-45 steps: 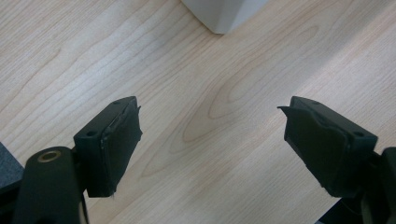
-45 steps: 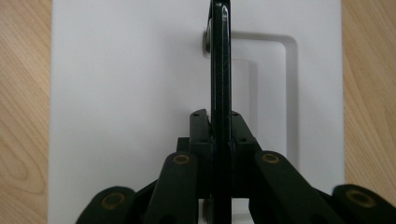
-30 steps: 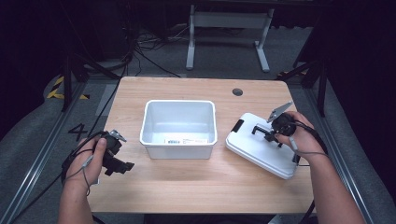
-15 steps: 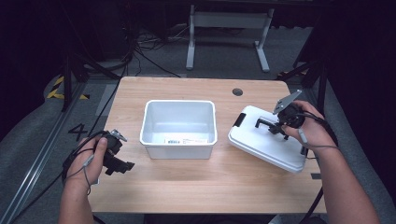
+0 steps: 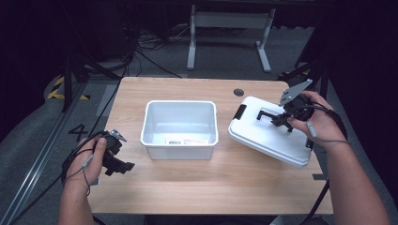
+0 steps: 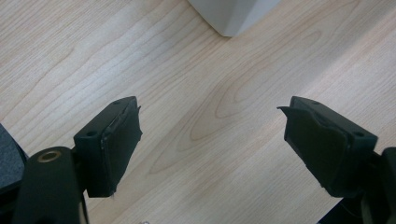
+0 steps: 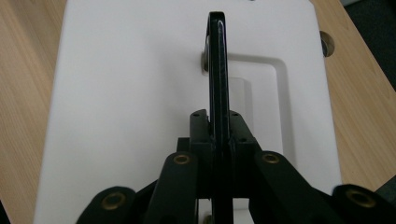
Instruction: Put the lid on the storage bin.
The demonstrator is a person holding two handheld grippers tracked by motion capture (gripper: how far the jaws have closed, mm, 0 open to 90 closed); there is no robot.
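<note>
High view: nearest me, my left gripper (image 5: 114, 157) idles wide open and empty over bare table (image 5: 187, 187). Farther right, my right gripper (image 5: 277, 118) is clamped on the lid's black handle (image 7: 218, 65), the white lid (image 5: 267, 133) tilted just right of the open bin (image 5: 179, 126) (my likely destination, leftward).

A light wooden table (image 5: 187, 192) carrying a white bin and a white lid.

An open white bin (image 5: 179, 129) stands on the table's middle; one corner of it shows just beyond the left gripper's (image 6: 210, 140) spread fingertips, with bare wood between them. The white lid (image 5: 267, 136) seems to rest tilted on the table's right part, its black handle (image 7: 218, 70) pinched between the right gripper's (image 7: 218, 126) fingers. A small round hole (image 5: 239, 92) marks the far edge.
</note>
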